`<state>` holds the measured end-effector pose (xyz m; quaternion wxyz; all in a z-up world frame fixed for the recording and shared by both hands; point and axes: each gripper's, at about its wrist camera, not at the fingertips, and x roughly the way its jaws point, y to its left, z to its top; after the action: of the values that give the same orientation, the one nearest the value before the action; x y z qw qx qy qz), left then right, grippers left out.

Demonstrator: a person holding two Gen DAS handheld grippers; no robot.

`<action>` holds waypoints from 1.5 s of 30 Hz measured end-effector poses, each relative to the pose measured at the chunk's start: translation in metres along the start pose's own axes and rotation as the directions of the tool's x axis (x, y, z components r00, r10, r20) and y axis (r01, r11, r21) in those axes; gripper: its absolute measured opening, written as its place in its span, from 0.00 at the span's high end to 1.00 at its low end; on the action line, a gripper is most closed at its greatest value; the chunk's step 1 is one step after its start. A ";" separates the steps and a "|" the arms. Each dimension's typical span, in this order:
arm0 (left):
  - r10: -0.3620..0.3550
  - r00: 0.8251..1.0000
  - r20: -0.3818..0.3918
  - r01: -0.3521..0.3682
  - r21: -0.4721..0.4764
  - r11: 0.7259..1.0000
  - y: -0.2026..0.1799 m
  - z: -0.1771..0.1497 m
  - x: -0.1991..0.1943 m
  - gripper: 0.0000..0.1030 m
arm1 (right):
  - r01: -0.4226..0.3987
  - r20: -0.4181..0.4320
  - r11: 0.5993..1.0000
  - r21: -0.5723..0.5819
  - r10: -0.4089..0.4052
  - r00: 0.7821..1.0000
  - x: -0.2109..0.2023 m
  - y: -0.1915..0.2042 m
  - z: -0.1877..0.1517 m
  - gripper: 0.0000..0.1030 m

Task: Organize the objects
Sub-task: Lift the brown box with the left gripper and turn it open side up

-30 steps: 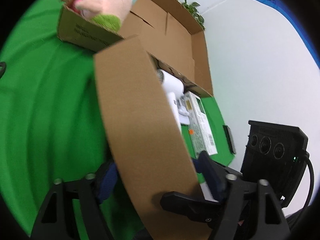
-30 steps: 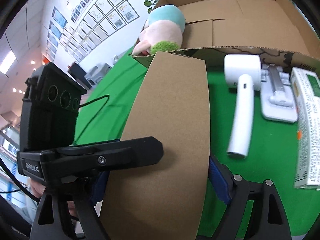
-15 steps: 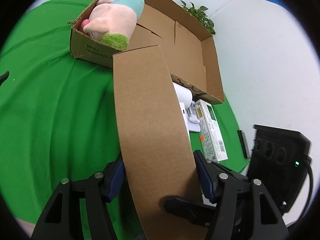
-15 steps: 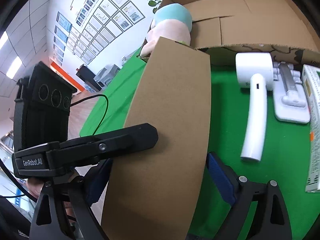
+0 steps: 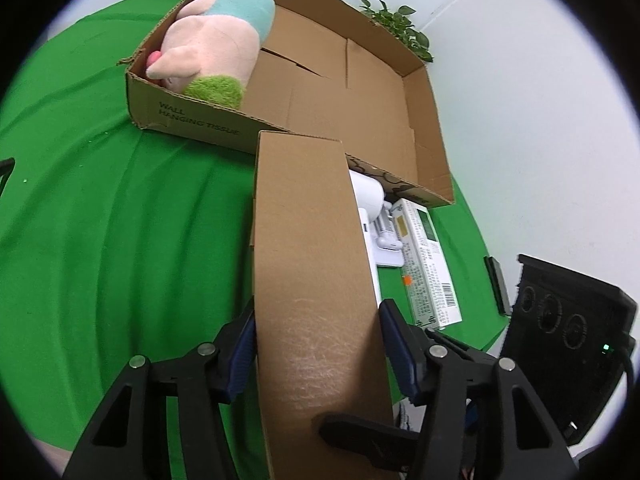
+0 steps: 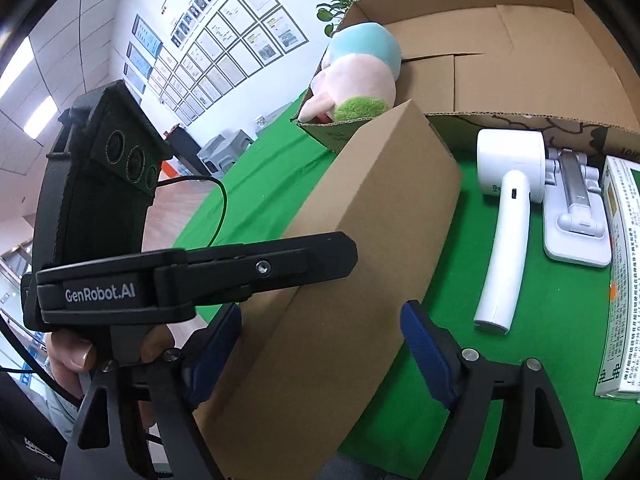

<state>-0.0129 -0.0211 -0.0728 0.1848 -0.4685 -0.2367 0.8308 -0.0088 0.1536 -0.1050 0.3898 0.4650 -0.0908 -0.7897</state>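
Observation:
A long plain brown carton [image 5: 312, 280] is held between both grippers above the green cloth. My left gripper [image 5: 320, 348] is shut on its near end, blue pads against both sides. My right gripper [image 6: 320, 348] straddles the same carton [image 6: 360, 260]; its left pad touches, its right pad stands slightly off. A large open cardboard box [image 5: 424, 100] lies behind, with a pink and teal plush toy [image 5: 216, 52] in its left end; both also show in the right wrist view [image 6: 560, 40] [image 6: 360, 76].
On the green cloth beside the carton lie a white handheld device [image 6: 508, 216], a white stand [image 6: 576, 208] and a white and green printed packet [image 6: 624, 272]. A black strip [image 5: 496, 284] lies near the table's right edge. Potted plants [image 5: 396, 24] stand behind the box.
The carton has tilted down from standing on end towards lying flat, its far end dropping towards the open box. Both grippers moved with it.

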 end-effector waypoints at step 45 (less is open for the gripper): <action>0.125 0.991 0.038 -0.126 0.028 0.992 0.002 -0.015 0.019 0.47 | 0.227 0.003 0.974 -0.012 -0.227 0.974 -0.031 0.002 -0.024 0.68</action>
<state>-0.0096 -0.0096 -0.0933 0.1347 -0.4644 -0.1976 0.8527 0.0194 0.1791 -0.0962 0.2999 0.4691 -0.0326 -0.8300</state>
